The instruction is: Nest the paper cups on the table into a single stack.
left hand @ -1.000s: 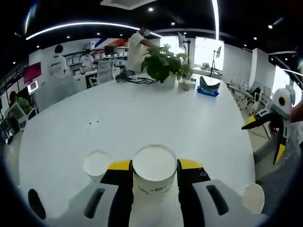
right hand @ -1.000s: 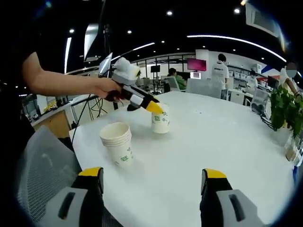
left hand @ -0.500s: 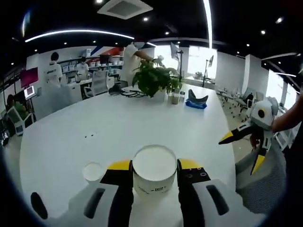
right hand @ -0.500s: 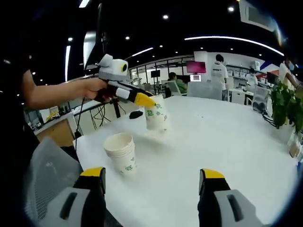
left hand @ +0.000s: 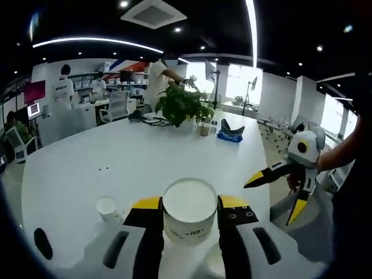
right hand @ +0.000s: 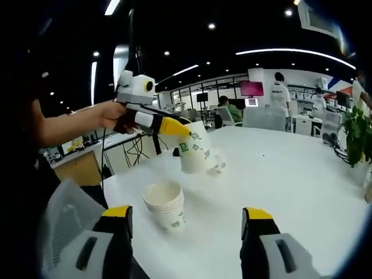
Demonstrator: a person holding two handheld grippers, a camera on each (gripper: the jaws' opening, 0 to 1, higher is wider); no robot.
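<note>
My left gripper (left hand: pixel 189 204) is shut on a white paper cup (left hand: pixel 189 207), held upright between its yellow-tipped jaws. In the right gripper view the same left gripper (right hand: pixel 174 127) holds that cup (right hand: pixel 196 154) tilted in the air, above and to the right of a stack of nested cups (right hand: pixel 165 204) standing on the white table (right hand: pixel 279 180). A single cup (left hand: pixel 108 207) stands on the table at the lower left of the left gripper view. My right gripper (right hand: pixel 185 214) is open with nothing between its jaws; it also shows at the right, off the table edge (left hand: pixel 279 186).
A potted plant (left hand: pixel 181 104) and a dark blue object (left hand: pixel 231 129) sit at the far end of the table (left hand: pixel 145 151). People stand and sit at desks beyond. A grey chair back (right hand: pixel 64 221) is near the table edge.
The left gripper has lifted its cup off the table and carried it toward the stack. The right gripper has drawn closer to the stack.
</note>
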